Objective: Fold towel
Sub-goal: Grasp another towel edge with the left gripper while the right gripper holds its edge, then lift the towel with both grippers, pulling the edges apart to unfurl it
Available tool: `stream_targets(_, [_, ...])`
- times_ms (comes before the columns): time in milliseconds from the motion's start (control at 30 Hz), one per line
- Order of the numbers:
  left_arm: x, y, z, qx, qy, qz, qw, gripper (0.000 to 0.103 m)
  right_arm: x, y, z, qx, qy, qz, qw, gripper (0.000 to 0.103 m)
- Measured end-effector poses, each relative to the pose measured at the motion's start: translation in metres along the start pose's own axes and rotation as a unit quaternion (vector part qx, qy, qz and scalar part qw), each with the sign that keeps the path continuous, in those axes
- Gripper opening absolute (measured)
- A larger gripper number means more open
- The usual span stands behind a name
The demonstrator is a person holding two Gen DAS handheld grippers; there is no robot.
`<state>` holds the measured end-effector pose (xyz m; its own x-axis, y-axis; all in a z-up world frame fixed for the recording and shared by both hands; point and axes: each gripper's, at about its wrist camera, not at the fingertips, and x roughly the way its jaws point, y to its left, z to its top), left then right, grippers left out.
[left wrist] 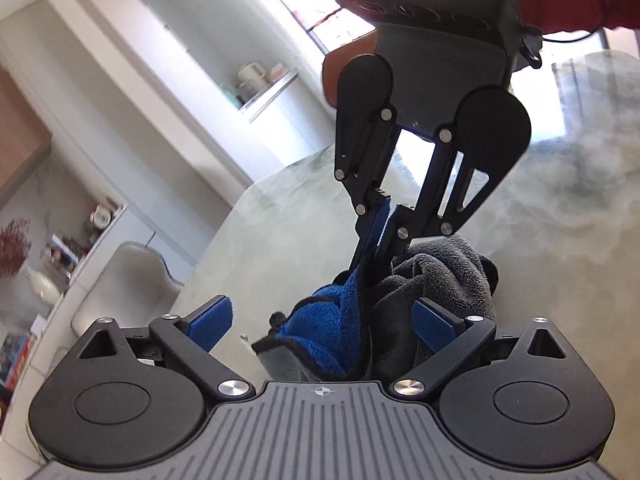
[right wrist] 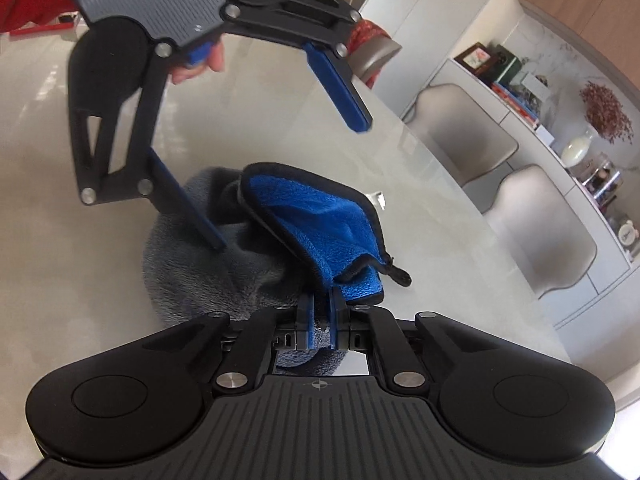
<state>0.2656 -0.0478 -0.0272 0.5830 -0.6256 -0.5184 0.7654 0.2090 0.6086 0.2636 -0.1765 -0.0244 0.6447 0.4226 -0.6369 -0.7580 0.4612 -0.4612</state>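
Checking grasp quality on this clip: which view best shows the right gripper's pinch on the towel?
The right wrist view: the right gripper is closed on the towel, cloth visible between its pads. The left wrist view shows the same pinch from farther off, partly blurred.

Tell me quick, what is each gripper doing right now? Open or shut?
Left gripper: open, jaws spread wide over the towel, holding nothing.
Right gripper: shut, jaws pinching the towel's edge.

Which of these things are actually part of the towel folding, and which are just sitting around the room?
Part of the job:
towel
right hand-held gripper, shut on the towel
left hand-held gripper, open
table

Just sitting around:
chairs
shelf ornaments
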Motion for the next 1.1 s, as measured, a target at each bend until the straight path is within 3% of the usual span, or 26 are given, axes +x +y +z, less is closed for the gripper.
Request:
stream_targets(200, [0.01, -0.003, 0.003, 0.03, 0.025, -0.011, 0.9992, 0.082, -0.034, 0.004, 0.004, -0.005, -0.023, -0.014, 1.0, 0.006])
stream_targets(400, [0.02, -0.007, 0.007, 0.057, 0.052, -0.022, 0.9967, 0.061, -0.056, 0.011, 0.005, -0.021, -0.024, -0.027, 0.999, 0.006])
stream_targets(600, [0.025, -0.005, 0.013, 0.061, 0.058, -0.04, 0.9956, 0.061, -0.069, 0.024, 0.007, -0.044, -0.024, -0.028, 0.998, 0.006])
stream_targets(900, [0.015, 0.029, 0.009, 0.021, 0.047, -0.097, 0.9939, 0.064, -0.087, 0.044, 0.004, -0.076, -0.021, -0.024, 0.997, 0.006])
stream_targets(1100, [0.019, 0.045, 0.002, 0.023, 0.063, -0.133, 0.9889, 0.072, -0.089, 0.051, -0.001, -0.084, -0.011, -0.016, 0.996, 0.006])
